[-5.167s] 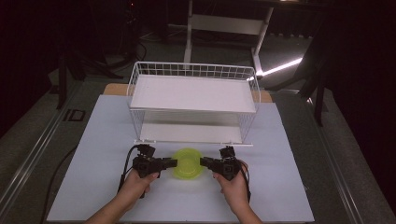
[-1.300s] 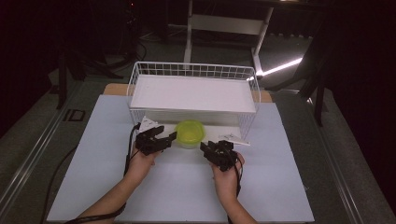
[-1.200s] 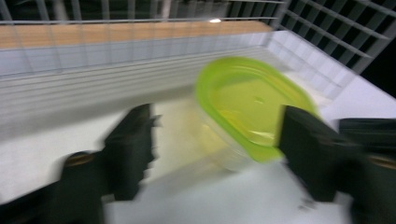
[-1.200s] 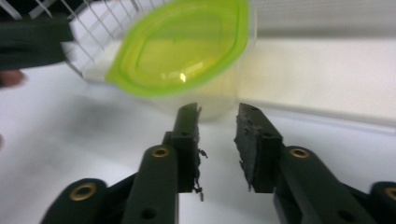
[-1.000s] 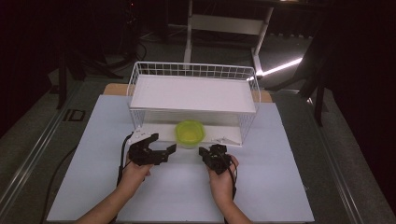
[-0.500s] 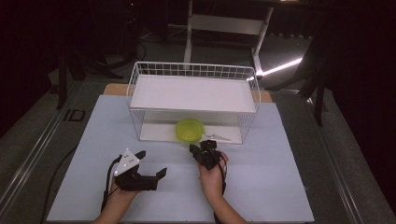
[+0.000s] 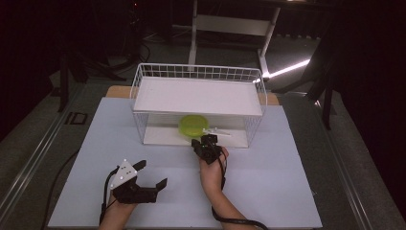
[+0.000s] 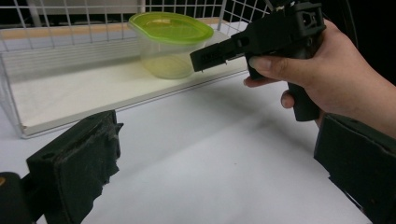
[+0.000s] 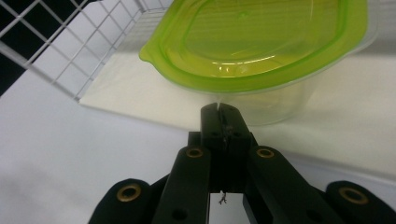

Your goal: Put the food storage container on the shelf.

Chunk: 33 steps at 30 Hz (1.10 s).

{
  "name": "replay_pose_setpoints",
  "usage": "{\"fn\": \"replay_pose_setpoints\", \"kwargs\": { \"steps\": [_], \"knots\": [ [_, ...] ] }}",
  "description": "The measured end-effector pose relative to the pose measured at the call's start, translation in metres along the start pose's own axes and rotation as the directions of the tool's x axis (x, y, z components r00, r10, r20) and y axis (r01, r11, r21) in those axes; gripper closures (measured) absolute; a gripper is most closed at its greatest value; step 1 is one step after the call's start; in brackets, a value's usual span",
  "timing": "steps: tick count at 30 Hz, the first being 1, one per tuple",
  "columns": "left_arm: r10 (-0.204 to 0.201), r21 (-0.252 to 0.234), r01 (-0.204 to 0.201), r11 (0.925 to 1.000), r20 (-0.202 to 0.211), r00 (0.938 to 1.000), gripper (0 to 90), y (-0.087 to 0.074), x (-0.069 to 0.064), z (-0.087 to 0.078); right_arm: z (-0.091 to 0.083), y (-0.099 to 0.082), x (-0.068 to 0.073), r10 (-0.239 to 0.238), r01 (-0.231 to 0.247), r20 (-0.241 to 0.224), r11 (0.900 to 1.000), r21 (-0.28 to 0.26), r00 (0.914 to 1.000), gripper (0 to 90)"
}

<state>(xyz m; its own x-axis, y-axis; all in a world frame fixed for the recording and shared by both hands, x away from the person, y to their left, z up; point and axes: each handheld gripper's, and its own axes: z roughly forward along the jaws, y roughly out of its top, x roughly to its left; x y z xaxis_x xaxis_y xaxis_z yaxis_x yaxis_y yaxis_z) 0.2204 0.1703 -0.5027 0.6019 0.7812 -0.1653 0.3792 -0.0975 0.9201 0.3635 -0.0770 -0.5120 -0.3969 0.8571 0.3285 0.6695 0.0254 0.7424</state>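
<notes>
My right gripper [image 9: 221, 110] has both jaws pinched together, empty, tips right against the green-lidded container [image 9: 261, 51] on the rack's lower shelf [image 7: 160, 135]. Left gripper [image 7: 151, 177] hangs wide open, nothing held.

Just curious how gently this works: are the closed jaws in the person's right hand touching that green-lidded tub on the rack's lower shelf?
Cannot tell. In the right gripper view the shut right gripper overlaps the tub, neither gap nor contact plain.
</notes>
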Motion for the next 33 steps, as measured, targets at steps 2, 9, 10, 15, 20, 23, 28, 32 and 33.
{"fn": "replay_pose_setpoints", "kwargs": {
  "steps": [2, 9, 10, 15, 20, 23, 28, 32, 33],
  "knots": [
    [-0.004, 0.002, 0.004, 1.0, -0.005, 1.0, 1.4, -0.001, 0.002, -0.001, 0.004, 0.003, 0.0, -0.017, 0.018, 0.013, 0.9998, -0.003, 0.9998, 89.6],
    [-0.012, 0.009, 0.012, 0.9999, 0.0, 0.9999, 1.4, -0.004, 0.004, -0.001, 0.016, 0.011, -0.001, -0.03, 0.03, 0.038, 0.9995, 0.005, 0.9988, 88.5],
    [-0.011, 0.008, 0.011, 0.9999, 0.002, 0.9999, 1.4, -0.004, 0.004, -0.001, 0.016, 0.012, -0.001, -0.031, 0.031, 0.043, 0.9995, 0.006, 0.9986, 88.5],
    [0.011, 0.007, -0.011, 0.9999, 0.005, 0.9999, 1.4, -0.005, 0.003, -0.001, 0.015, 0.015, 0.0, -0.03, 0.03, 0.045, 0.9995, 0.0, 0.9985, 85.7],
    [0.01, 0.002, -0.01, 1.0, 0.014, 0.9999, 1.4, -0.004, 0.002, 0.0, 0.006, 0.009, 0.002, -0.047, 0.047, 0.025, 0.9988, 0.012, 0.9986, 85.5],
    [0.009, 0.0, -0.009, 1.0, 0.022, 0.9997, 1.4, 0.0, 0.001, -0.001, -0.007, 0.003, 0.003, -0.056, 0.056, 0.0, 0.9983, 0.016, 0.9984, 82.9],
    [0.01, -0.017, -0.009, 0.9998, 0.06, 0.9981, 1.4, 0.009, 0.001, -0.002, -0.025, -0.007, 0.009, -0.095, 0.095, -0.039, 0.9953, 0.016, 0.9947, 78.8],
    [0.013, -0.031, -0.01, 0.9995, 0.099, 0.995, 1.4, 0.014, -0.001, -0.003, -0.041, -0.011, 0.013, -0.111, 0.111, -0.078, 0.9938, -0.007, 0.9907, 60.5],
    [0.011, -0.039, -0.007, 0.9992, 0.108, 0.9941, 1.4, 0.015, -0.002, -0.004, -0.044, -0.012, 0.014, -0.114, 0.113, -0.086, 0.9935, -0.015, 0.9898, 54.5]
  ]
}}
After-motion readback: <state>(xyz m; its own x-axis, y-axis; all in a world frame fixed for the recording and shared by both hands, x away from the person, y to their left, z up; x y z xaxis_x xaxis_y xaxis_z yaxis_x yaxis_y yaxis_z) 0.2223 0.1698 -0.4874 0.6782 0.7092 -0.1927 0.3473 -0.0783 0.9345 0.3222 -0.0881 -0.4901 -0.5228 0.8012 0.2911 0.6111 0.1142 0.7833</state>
